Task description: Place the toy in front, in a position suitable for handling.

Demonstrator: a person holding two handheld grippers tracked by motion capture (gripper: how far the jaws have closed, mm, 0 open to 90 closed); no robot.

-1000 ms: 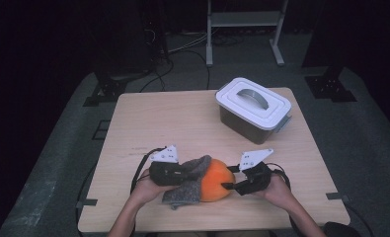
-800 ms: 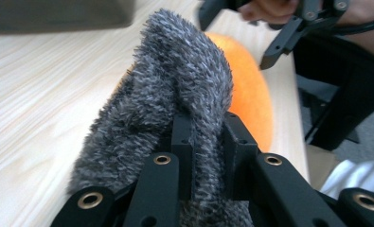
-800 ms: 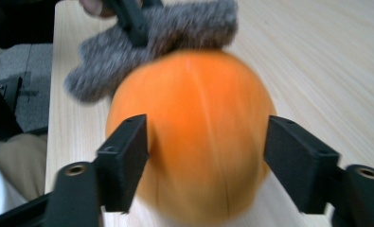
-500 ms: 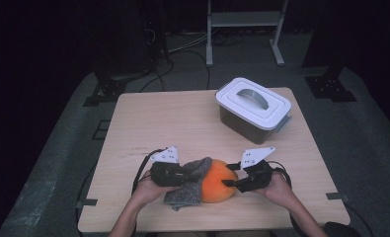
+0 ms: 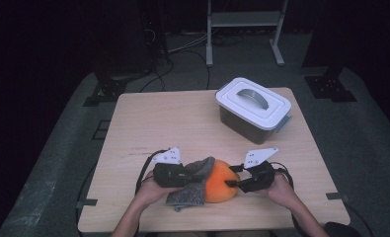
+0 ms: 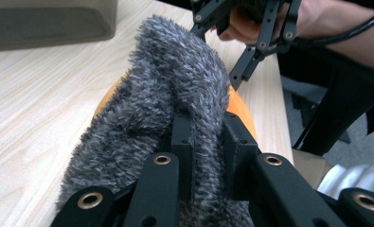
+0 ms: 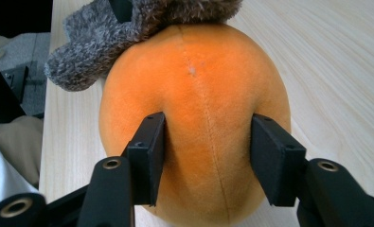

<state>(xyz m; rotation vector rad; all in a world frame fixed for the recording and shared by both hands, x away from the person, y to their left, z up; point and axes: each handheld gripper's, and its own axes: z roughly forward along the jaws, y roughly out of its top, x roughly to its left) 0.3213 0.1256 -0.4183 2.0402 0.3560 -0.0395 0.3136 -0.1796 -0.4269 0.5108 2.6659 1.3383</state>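
Orange plush ball, lower centre of the high view: smooth short pile, rounded, one stitched seam down the middle. Grey fuzzy cloth is draped over its left side, long shaggy fibres. Left gripper is clamped tight on a fold of that cloth. Right gripper has just been closing, jaws straddling the ball's end and pressing into the plush. Light wood-grain table. Upper right: translucent dark bin with white snap lid and arched handle; can't make out contents. No readable labels.
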